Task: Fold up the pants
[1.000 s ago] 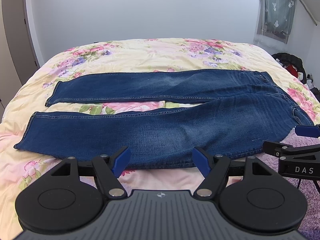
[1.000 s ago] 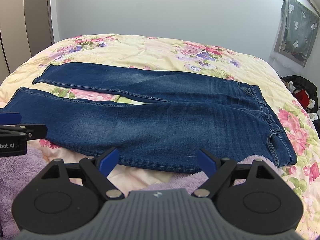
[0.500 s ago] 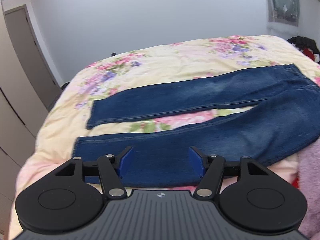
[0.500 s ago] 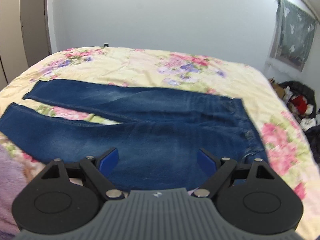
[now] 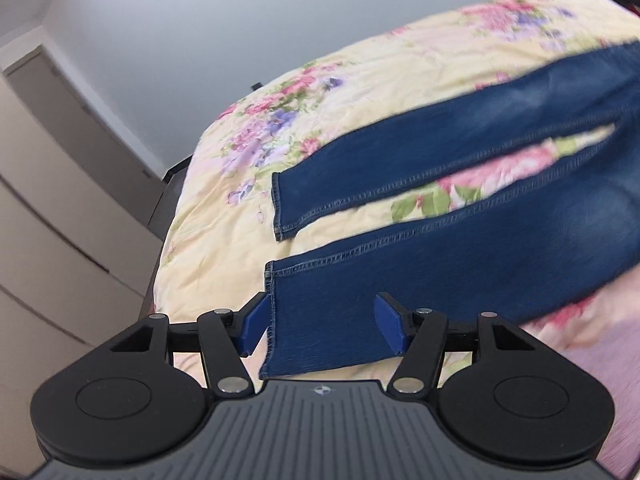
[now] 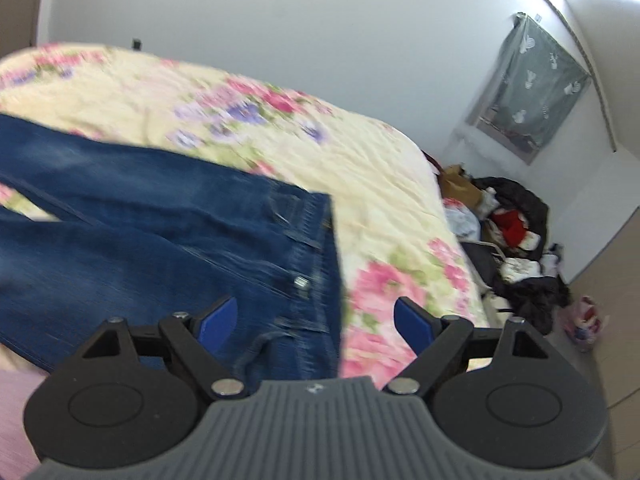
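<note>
Blue jeans [image 5: 460, 248] lie flat on a floral bedspread [image 5: 360, 92], legs spread apart to the left. My left gripper [image 5: 322, 330] is open, its blue pads on either side of the near leg's hem [image 5: 276, 312]. In the right wrist view the jeans' waistband [image 6: 324, 264] with a metal button lies between the pads of my right gripper [image 6: 316, 324], which is open and just above it. Both views are motion-blurred.
White cupboard fronts and a door [image 5: 60, 184] stand left of the bed. A pile of clothes and bags [image 6: 516, 236] lies on the floor right of the bed. A curtained window [image 6: 528, 92] is on the right wall. Purple fleece [image 5: 600, 344] lies near me.
My left gripper has swung left to the near leg's hem. My right gripper has swung right to the waistband. Both stayed open and moved closer to the jeans.
</note>
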The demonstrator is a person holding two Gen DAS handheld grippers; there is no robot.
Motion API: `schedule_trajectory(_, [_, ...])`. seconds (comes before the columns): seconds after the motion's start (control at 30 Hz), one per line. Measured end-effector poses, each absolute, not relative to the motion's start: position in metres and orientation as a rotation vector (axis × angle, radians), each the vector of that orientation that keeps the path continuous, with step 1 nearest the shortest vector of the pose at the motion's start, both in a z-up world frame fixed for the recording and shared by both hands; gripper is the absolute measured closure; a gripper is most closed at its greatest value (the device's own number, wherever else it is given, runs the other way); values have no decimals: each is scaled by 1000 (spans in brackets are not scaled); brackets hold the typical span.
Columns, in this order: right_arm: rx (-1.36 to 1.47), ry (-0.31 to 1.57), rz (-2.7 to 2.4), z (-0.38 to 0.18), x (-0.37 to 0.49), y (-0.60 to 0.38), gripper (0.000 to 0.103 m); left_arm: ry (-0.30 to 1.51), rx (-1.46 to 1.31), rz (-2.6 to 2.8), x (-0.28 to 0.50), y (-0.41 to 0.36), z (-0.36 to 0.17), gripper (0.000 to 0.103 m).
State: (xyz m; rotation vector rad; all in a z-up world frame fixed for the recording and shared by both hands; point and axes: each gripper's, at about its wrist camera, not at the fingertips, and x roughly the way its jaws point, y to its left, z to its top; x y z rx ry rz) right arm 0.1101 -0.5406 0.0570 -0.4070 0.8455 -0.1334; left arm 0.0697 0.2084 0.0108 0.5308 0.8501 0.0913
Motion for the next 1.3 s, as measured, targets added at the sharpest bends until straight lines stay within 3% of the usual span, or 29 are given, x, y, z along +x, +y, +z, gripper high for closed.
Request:
schedule_trajectory(0.03, [-444, 876, -167, 45, 114, -549, 26, 861, 574, 70, 70, 213, 1, 32])
schedule_trajectory(0.1, [-458, 923, -209, 22, 119, -566, 48, 899, 637, 58, 73, 219, -19, 32])
schedule_trajectory(0.13, [-435, 939, -221, 12, 119, -575, 50, 918, 675, 52, 76, 224, -30, 32])
schedule_trajectory(0.43, [-422, 1030, -321, -62, 117, -596, 60, 1015, 960, -27, 82, 222, -109, 32])
schedule_trajectory(0.67, [-398, 1041, -324, -71, 123, -596, 67, 1003, 1132, -4, 95, 206, -153, 32])
schedule_trajectory(0.73, [-420, 1025, -282, -69, 121, -592, 67, 980, 1148, 10, 98, 202, -155, 40])
schedule_trajectory(0.8, [-464, 1010, -234, -68, 117, -586, 67, 970, 1124, 9, 98, 198, -150, 65])
schedule_trajectory(0.87, [-510, 1001, -190, -67, 113, -581, 67, 959, 1073, 7, 99, 197, -140, 82])
schedule_trajectory(0.97, [-573, 989, -118, -66, 106, -574, 69, 909, 993, 52, 105, 194, -119, 94])
schedule_trajectory(1.3, [-752, 976, 102, -90, 78, -537, 70, 826, 796, 191, 126, 182, -52, 98])
